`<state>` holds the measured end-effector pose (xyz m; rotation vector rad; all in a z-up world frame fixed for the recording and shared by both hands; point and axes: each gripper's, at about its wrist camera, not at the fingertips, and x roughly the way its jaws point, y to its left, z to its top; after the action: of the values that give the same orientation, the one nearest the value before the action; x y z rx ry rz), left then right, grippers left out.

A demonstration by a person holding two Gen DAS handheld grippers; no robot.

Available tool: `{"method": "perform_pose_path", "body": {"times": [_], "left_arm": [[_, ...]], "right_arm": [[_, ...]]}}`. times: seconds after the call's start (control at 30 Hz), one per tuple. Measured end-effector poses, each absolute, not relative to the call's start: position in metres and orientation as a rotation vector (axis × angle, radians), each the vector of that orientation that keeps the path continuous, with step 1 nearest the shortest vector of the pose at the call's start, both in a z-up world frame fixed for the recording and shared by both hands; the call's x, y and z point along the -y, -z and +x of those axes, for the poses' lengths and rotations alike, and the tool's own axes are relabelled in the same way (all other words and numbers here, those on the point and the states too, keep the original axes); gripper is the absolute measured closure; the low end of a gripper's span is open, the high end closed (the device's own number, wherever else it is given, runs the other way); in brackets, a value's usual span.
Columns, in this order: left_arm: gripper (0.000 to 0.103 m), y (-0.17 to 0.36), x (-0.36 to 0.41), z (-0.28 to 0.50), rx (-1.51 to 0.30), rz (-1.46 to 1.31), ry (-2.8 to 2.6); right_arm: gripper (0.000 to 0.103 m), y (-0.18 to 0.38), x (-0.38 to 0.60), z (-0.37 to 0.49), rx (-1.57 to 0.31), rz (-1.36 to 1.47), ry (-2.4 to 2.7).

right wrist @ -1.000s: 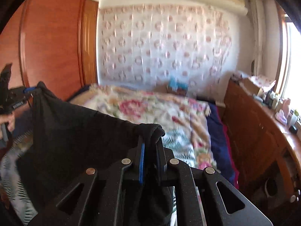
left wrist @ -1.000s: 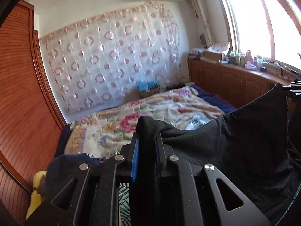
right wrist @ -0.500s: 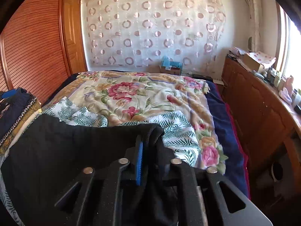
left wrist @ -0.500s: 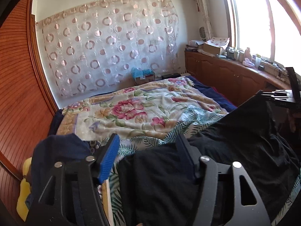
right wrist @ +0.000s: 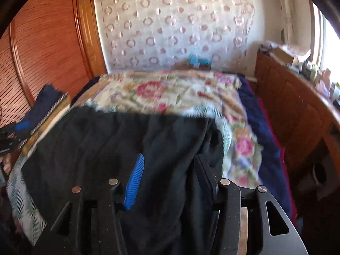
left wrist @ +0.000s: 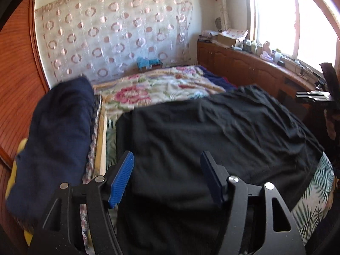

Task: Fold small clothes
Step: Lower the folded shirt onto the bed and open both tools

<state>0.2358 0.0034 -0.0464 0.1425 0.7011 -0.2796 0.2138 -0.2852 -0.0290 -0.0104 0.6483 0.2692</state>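
A black garment [left wrist: 212, 131] lies spread flat on the bed, also seen in the right wrist view [right wrist: 110, 144]. My left gripper [left wrist: 166, 165] is open and empty, its blue pads low over the garment's near left edge. My right gripper [right wrist: 170, 165] is open, jaws wide apart over the garment's near right edge; a fold of the black cloth lies between and over the jaws. The right gripper also shows at the far right of the left wrist view [left wrist: 314, 94].
A dark navy folded garment [left wrist: 57, 136] sits on a stack at the bed's left side. The floral bedspread [left wrist: 153, 89] covers the far half of the bed. Wooden cabinets [right wrist: 297, 114] run along the right, a wooden wardrobe [right wrist: 42, 48] on the left.
Both grippers lowered the black garment onto the bed and let it go. The left gripper opened first, the right after it. The garment now lies flat.
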Motion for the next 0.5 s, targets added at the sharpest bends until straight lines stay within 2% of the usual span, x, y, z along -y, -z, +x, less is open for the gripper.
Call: {"method": "perform_pose_path", "body": {"times": [0.23, 0.5], "left_arm": [[0.037, 0.081, -0.009, 0.219, -0.774, 0.150, 0.262], [0.037, 0.106, -0.023, 0.212, -0.864, 0.115, 0.243]], "right_arm": [[0.052, 0.071, 0.286, 0.187, -0.773, 0.015, -0.251], [0.052, 0.078, 0.294, 0.181, -0.742, 0.083, -0.223]]}}
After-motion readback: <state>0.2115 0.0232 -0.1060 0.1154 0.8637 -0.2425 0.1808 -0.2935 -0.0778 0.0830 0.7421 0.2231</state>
